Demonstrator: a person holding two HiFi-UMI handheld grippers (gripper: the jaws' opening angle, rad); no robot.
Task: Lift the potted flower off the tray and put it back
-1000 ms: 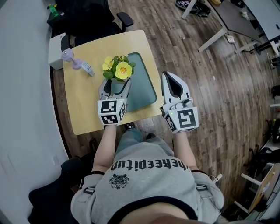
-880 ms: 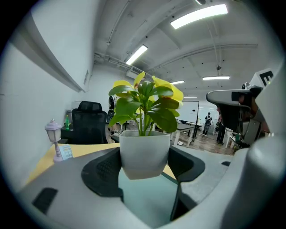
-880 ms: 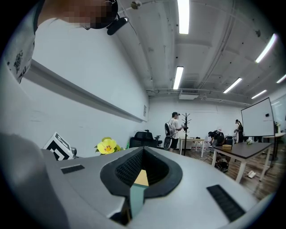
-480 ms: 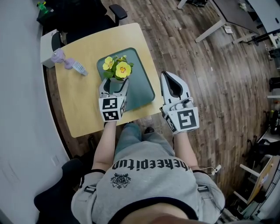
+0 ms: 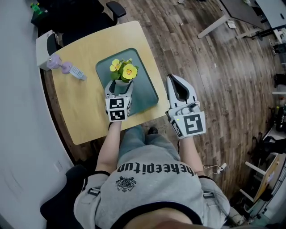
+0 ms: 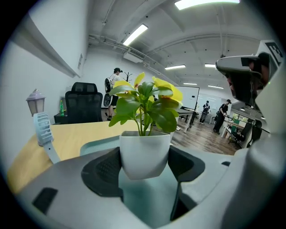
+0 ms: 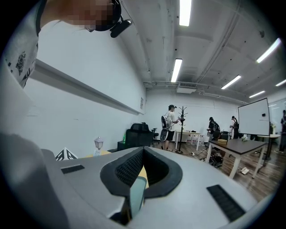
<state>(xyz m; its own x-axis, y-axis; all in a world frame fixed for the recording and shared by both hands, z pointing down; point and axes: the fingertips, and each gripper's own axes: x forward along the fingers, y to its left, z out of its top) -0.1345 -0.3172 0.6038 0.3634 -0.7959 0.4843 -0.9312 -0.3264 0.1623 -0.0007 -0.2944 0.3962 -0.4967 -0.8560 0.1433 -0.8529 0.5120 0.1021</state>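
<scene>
The potted flower (image 5: 124, 70), yellow blooms in a white pot (image 6: 145, 152), hangs between the jaws of my left gripper (image 5: 120, 86), which is shut on the pot's sides. It sits over the left middle of the teal tray (image 5: 143, 89) on the wooden table (image 5: 85, 107). In the left gripper view the pot's base looks slightly clear of the tray (image 6: 96, 144). My right gripper (image 5: 176, 79) floats off the table's right edge above the floor, jaws shut with nothing between them (image 7: 143, 151).
A lavender lamp-shaped item (image 5: 56, 62) and a small blue-white hand fan (image 5: 76, 71) lie at the table's far left. A white box (image 5: 44, 44) and a black chair (image 5: 85, 13) stand beyond the table. People stand far off in the room (image 7: 170, 125).
The left gripper has carried the pot from the tray's left edge to over the tray. The right gripper has stayed shut beside the table.
</scene>
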